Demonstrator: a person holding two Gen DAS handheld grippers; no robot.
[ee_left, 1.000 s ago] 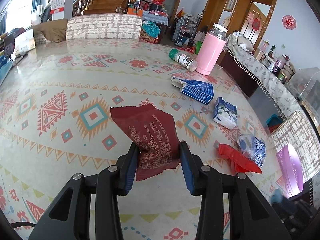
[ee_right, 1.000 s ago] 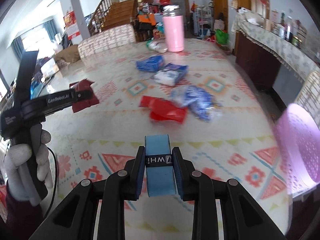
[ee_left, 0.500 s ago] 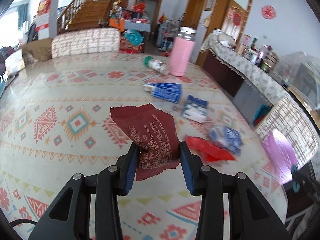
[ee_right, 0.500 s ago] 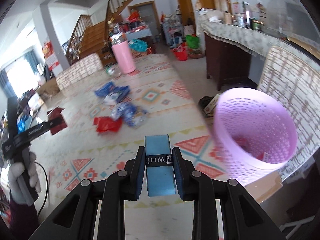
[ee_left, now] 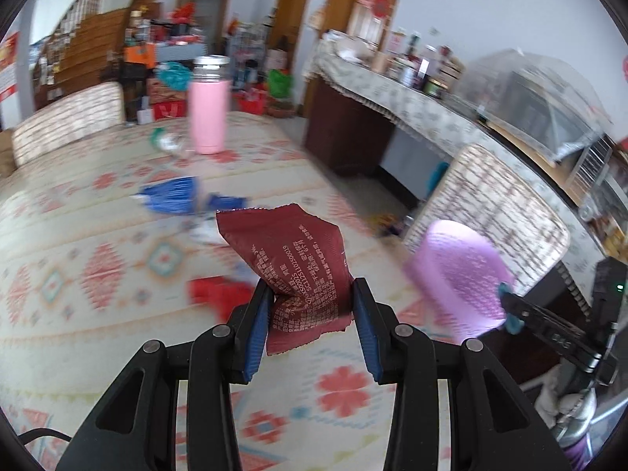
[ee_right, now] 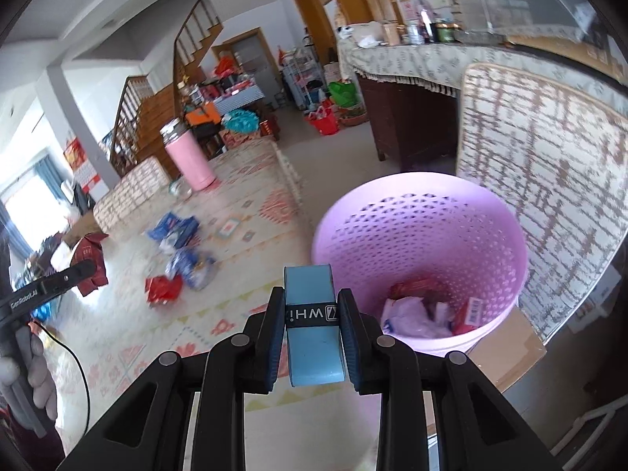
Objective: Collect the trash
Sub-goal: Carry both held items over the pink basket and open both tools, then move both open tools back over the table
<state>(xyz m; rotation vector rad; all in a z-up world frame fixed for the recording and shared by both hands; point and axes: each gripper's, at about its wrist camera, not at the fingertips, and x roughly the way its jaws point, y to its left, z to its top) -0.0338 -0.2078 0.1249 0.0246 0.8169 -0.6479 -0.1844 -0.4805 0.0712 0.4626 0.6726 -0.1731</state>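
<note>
Left gripper point(ee_left: 310, 316): its fingers are clamping a dark red snack wrapper point(ee_left: 292, 259) by its lower crimped end; the rest of the wrapper is standing free above the fingers at 12 o'clock, creased and twisted. Judged very light, thin film, soft and slippery; it is folding under the pinch rather than resisting. A hold across the crimped seam, as now, looks the surest, since the flat middle would slide or crumple.

Right gripper point(ee_right: 312, 329): its fingers are closed on a light blue block with a black band point(ee_right: 312, 314). It is holding its shape between the pads, so judged stiffer than the wrapper and easy to keep hold of.

The purple perforated wastebasket point(ee_right: 506, 227) is sitting at 1 o'clock of the right gripper, past the surface edge, with several wrappers already at its bottom. In the left wrist view the same basket is showing at 3 o'clock, blurred.

Remaining on the patterned surface point(ee_right: 235, 314), near one another: 1 red wrapper point(ee_right: 163, 288), 1 blue-and-white bag point(ee_right: 188, 265), 1 blue packet point(ee_right: 176, 227). All 3 look like thin film; best pinched at an edge or a raised fold. The pink bottle point(ee_right: 188, 159) is standing upright at the far end.
</note>
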